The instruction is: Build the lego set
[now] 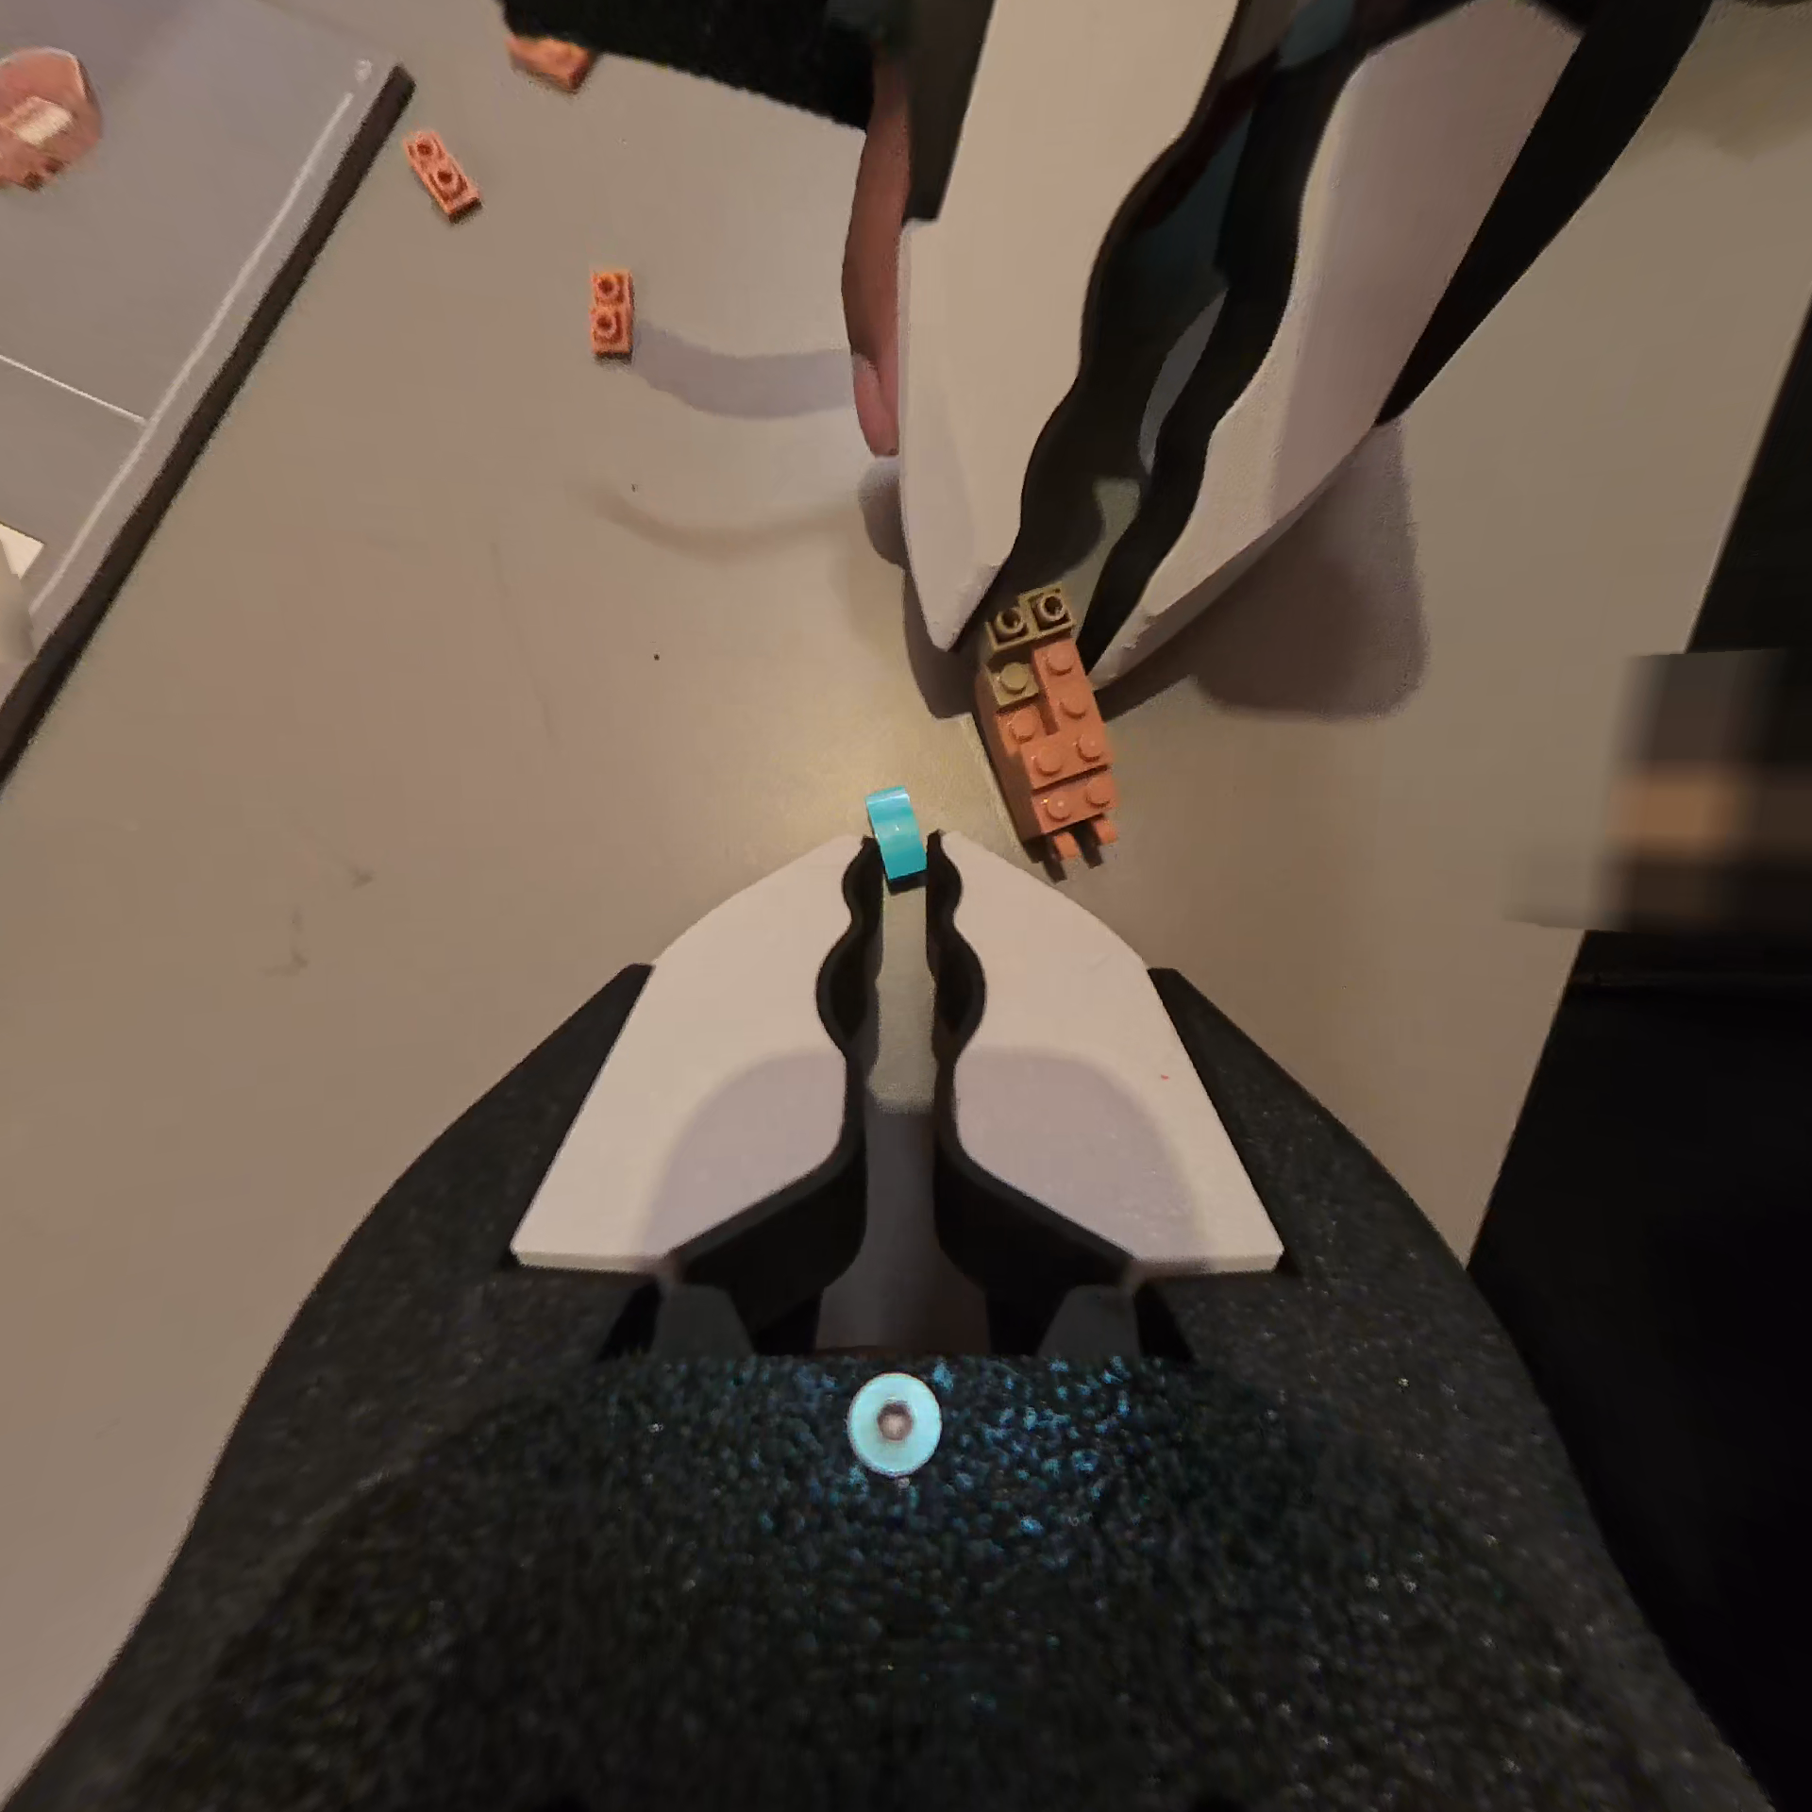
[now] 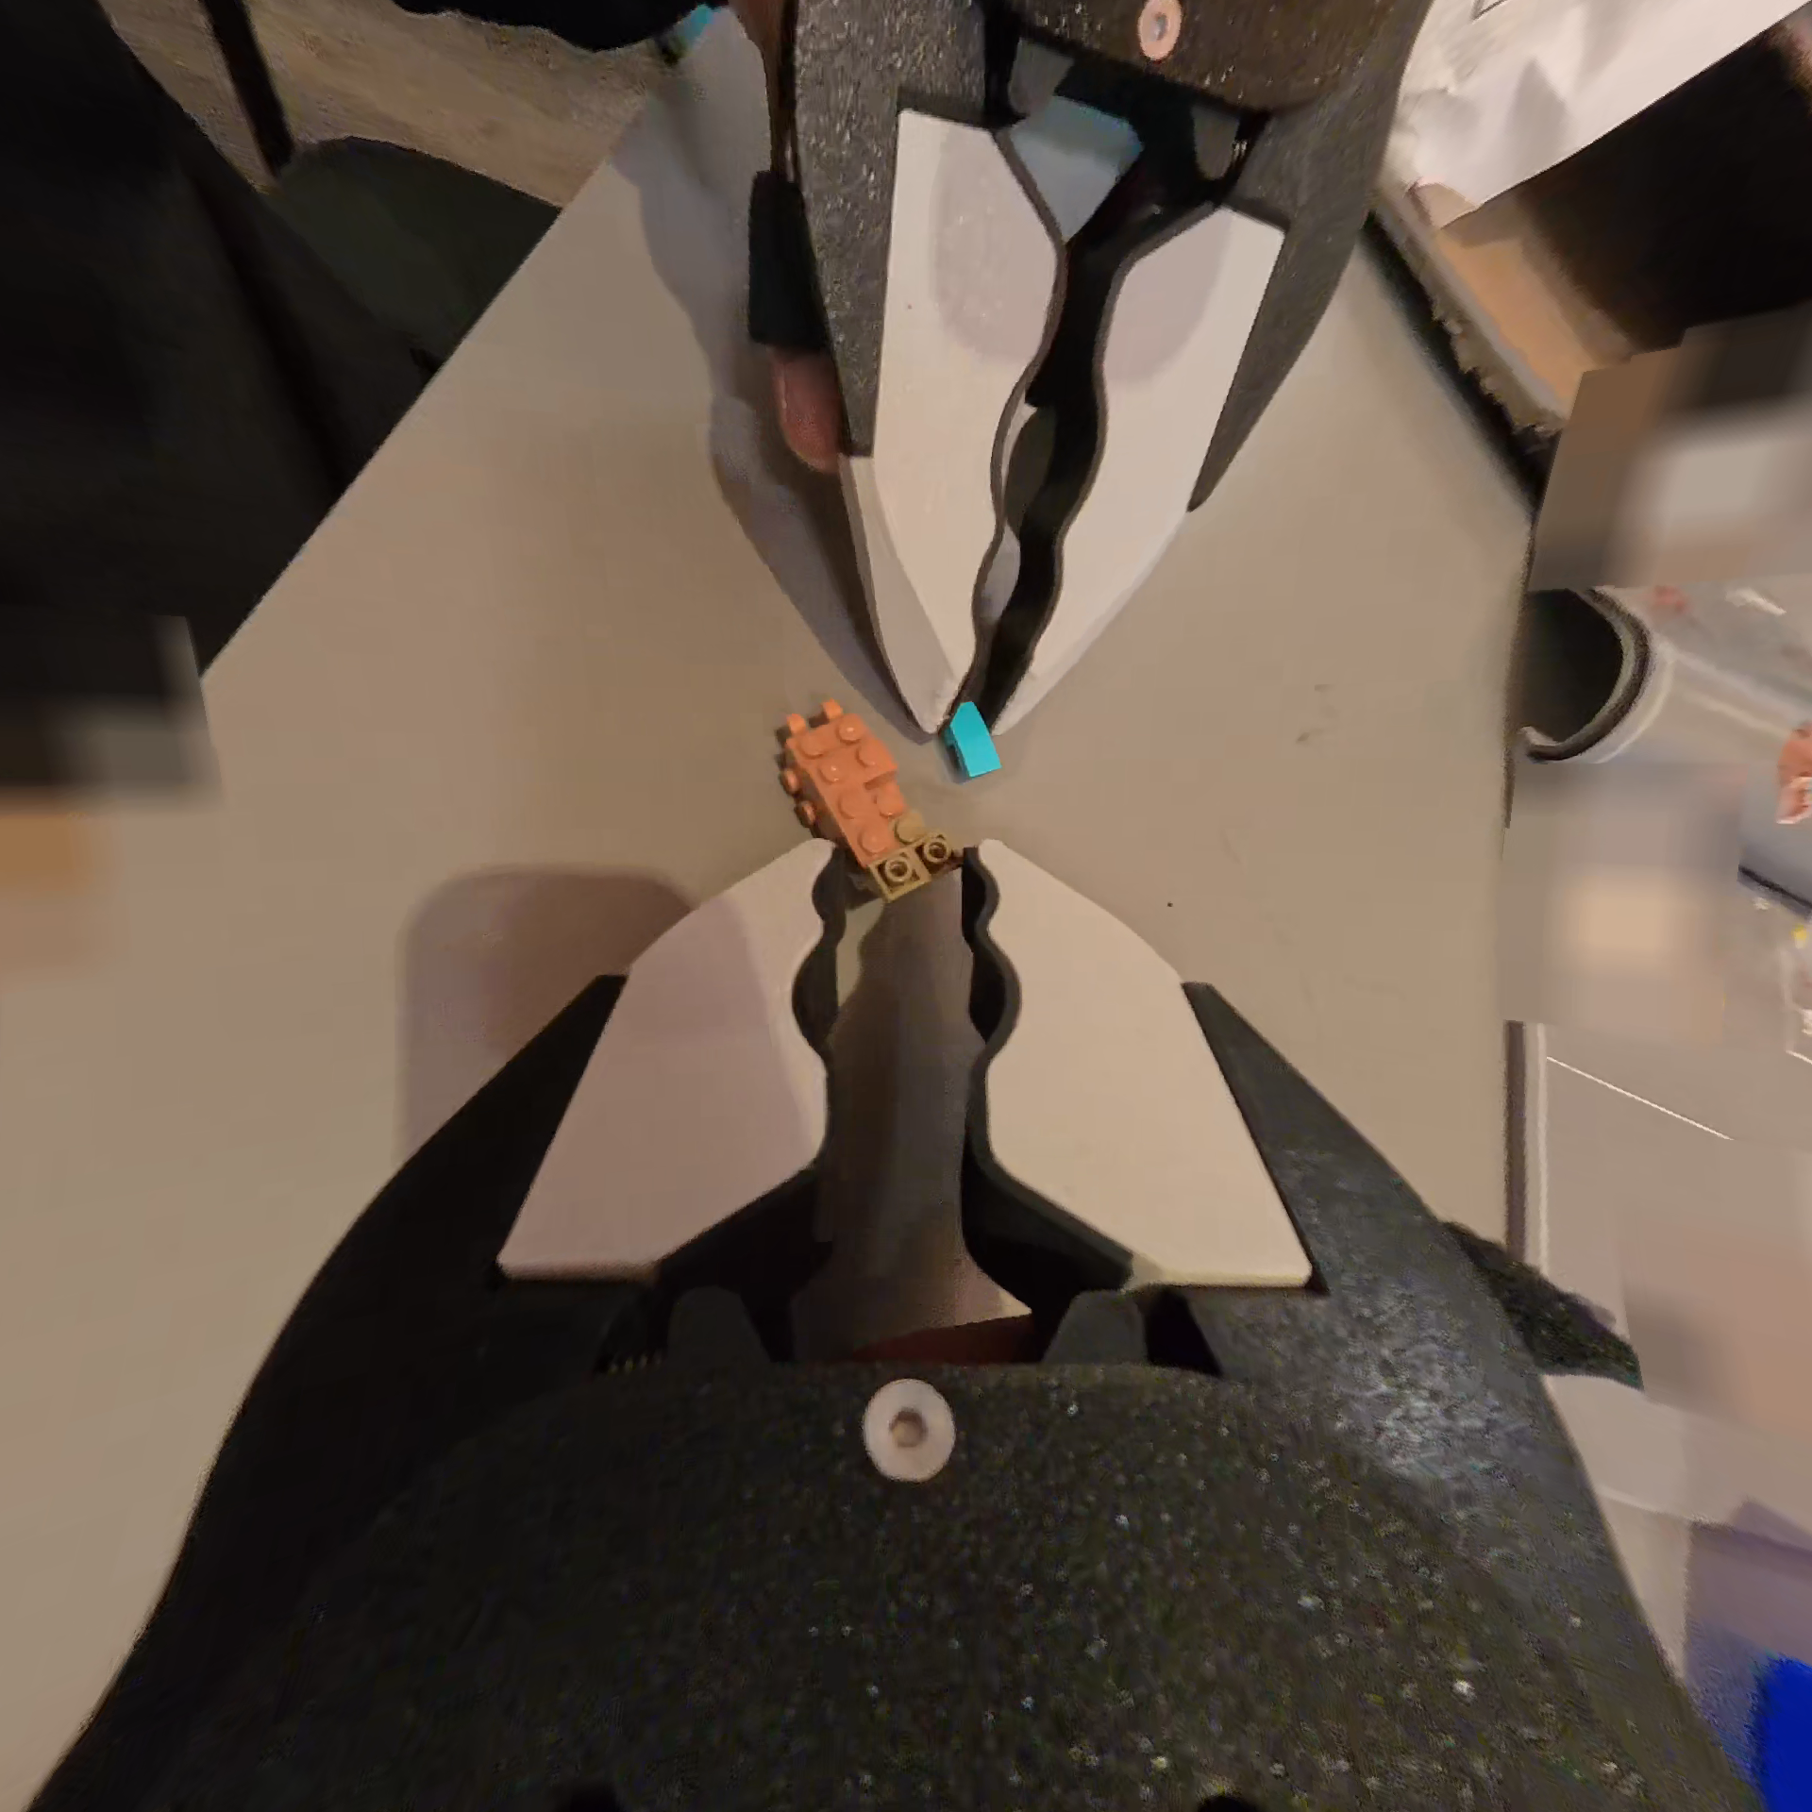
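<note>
**Two claws, two brick pieces on the grey counter**

Left claw (image 1: 900,843) pinches a small turquoise brick (image 1: 897,831) at its tips, low over the counter (image 1: 392,686). Right claw (image 2: 897,868) grips the olive end of an orange brick model (image 2: 851,784), which lies on the counter just beside the turquoise piece. Two loose orange plates (image 1: 610,314) lie well apart, near a dark-edged board (image 1: 196,324).
</note>
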A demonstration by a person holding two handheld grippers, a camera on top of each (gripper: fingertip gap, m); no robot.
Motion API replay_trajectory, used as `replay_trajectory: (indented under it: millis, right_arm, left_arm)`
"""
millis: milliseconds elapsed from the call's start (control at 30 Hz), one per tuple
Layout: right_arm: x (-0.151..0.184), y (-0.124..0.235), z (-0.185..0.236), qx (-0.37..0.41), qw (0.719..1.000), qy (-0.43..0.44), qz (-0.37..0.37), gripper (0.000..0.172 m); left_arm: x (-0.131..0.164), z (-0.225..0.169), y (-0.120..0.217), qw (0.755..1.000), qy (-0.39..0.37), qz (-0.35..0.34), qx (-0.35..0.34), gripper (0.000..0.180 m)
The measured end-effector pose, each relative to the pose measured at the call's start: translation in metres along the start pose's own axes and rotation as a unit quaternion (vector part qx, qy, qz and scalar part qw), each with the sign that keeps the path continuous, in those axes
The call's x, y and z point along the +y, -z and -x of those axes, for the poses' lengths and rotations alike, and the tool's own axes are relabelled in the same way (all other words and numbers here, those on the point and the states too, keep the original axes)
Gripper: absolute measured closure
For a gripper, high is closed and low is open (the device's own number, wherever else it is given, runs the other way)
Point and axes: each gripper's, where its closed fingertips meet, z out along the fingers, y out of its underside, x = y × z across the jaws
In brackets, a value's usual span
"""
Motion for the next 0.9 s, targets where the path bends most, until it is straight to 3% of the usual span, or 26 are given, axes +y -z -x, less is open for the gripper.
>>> replay_trajectory:
  millis: [233, 433, 667, 900]
  right_arm:
    - [-0.003, 0.004, 0.001, 0.09, 0.996, 0.019, 0.009, 0.151]
    - [-0.004, 0.009, 0.009, 0.133, 0.99, 0.03, 0.028, 0.151]
    - [0.0, 0.013, 0.014, 0.099, 0.995, -0.004, 0.026, 0.15]
    - [0.008, 0.016, 0.015, 0.034, 0.998, -0.052, 0.027, 0.129]
  left_arm:
    - [-0.026, -0.012, 0.019, 0.997, -0.062, -0.048, 0.024, 0.172]
    - [-0.027, -0.022, 0.013, 0.992, -0.101, -0.046, 0.055, 0.172]
    - [-0.027, -0.025, 0.011, 0.991, -0.109, -0.042, 0.067, 0.172]
    - [-0.03, -0.023, 0.013, 0.99, -0.117, -0.044, 0.067, 0.172]
